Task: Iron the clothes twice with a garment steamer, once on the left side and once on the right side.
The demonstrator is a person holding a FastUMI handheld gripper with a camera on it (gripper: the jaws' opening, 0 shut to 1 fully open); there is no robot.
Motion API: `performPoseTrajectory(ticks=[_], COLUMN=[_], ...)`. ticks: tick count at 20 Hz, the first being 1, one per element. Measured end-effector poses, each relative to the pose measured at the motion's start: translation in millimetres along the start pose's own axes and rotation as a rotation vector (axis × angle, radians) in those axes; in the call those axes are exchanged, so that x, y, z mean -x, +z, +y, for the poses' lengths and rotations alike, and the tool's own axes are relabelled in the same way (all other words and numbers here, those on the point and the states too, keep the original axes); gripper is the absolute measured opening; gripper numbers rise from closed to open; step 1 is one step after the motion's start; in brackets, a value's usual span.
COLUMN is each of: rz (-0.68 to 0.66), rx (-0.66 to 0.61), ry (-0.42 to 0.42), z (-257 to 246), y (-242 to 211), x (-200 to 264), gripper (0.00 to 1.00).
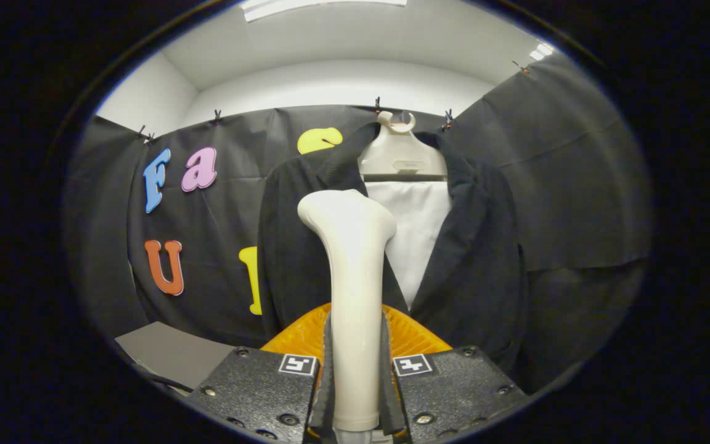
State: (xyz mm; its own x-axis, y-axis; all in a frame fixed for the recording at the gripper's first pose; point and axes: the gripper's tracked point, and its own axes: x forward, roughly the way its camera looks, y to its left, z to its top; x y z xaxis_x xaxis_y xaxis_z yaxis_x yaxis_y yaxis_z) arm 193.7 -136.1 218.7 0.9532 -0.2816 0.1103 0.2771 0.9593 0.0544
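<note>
Nearest, claw (355,382): closed on the handle of the garment steamer (352,296), a finger pressed against each side of the handle, so the tool is judged to be firmly held
Steamer axis: the cream handle is seen running straight ahead from between the fingers and rising to a flared head, its long axis in line with the claw's own forward direction
Steamer head: held level with the upper chest of the garment, over the dark lapel beside the white panel; whether it is touching the cloth cannot be told from this view
Orange part (306,336): a ribbed orange piece is seen just behind the handle and above the claw blocks; what it belongs to cannot be told
Worktop (170,354): a grey corner is seen low down, off to the left of the claw and nearer than the wall
Jacket (484,265): a dark jacket is hung straight ahead, beyond the steamer, open at the front over a white panel (416,234)
Hanger (399,154): a pale hanger is seen at the collar, hooked at the top of the black cloth wall
Key relation: the garment lies dead ahead along the steamer's axis, its two halves spread to either side of the head, so a sideways shift and a vertical pass are judged to be needed for each side
Progress: which side has been treated cannot be told
</note>
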Motion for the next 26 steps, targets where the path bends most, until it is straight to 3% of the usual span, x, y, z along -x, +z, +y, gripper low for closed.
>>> performPoseTrajectory(ticks=[26], rz=[0.269], rx=[0.048], ry=[-0.076], z=[-26.6], y=[-170.9], x=[46.2], gripper=[0.32])
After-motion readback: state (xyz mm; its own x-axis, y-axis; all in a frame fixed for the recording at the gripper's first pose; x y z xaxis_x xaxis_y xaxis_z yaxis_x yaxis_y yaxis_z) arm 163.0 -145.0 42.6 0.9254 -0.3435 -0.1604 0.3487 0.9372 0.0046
